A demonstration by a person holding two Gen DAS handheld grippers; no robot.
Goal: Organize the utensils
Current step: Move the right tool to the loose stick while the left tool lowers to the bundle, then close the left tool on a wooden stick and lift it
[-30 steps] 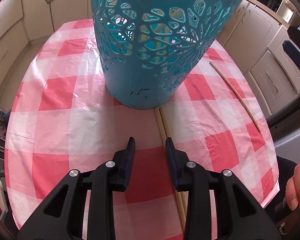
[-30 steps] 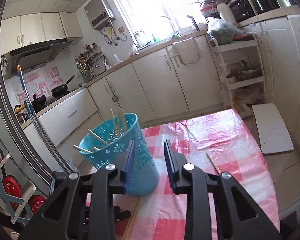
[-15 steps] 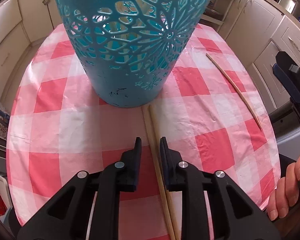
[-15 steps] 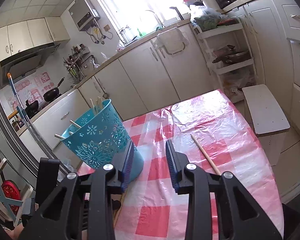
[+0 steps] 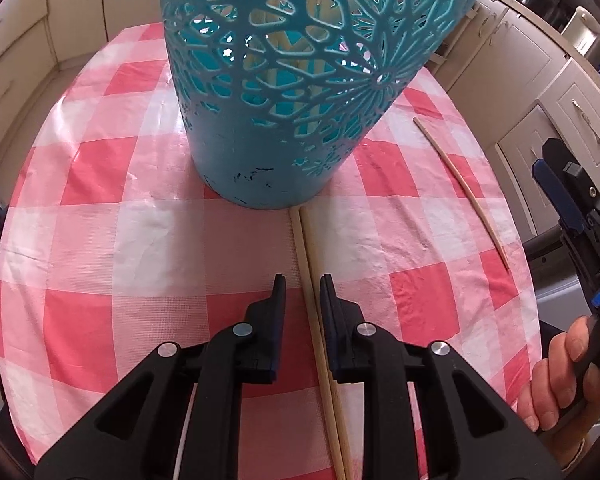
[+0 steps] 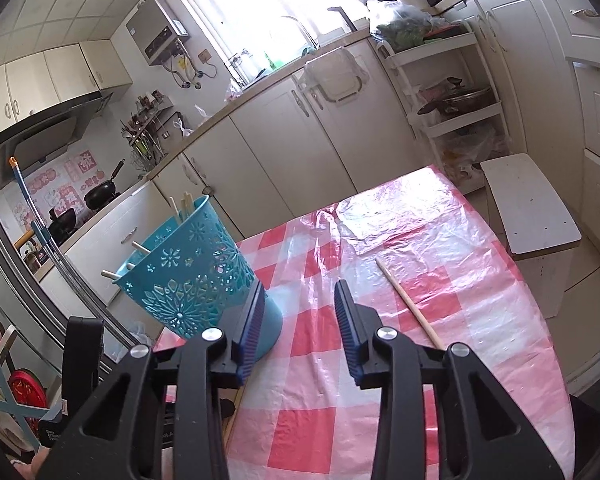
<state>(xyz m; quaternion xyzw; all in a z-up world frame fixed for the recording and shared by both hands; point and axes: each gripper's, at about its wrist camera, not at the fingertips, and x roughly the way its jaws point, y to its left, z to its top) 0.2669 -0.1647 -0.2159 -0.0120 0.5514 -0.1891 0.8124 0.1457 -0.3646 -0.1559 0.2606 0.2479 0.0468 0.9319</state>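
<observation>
Checked cloth (image 5: 140, 240) bears pale wooden chopsticks (image 5: 306, 264) between narrow left fingers (image 5: 278, 312), unpinched.

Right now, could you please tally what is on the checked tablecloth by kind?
Teal baskets: 1
Chopsticks lying as a pair at the basket's base: 2
Chopsticks lying alone: 1
Total: 4
Chopsticks inside the basket are not counted.
</observation>
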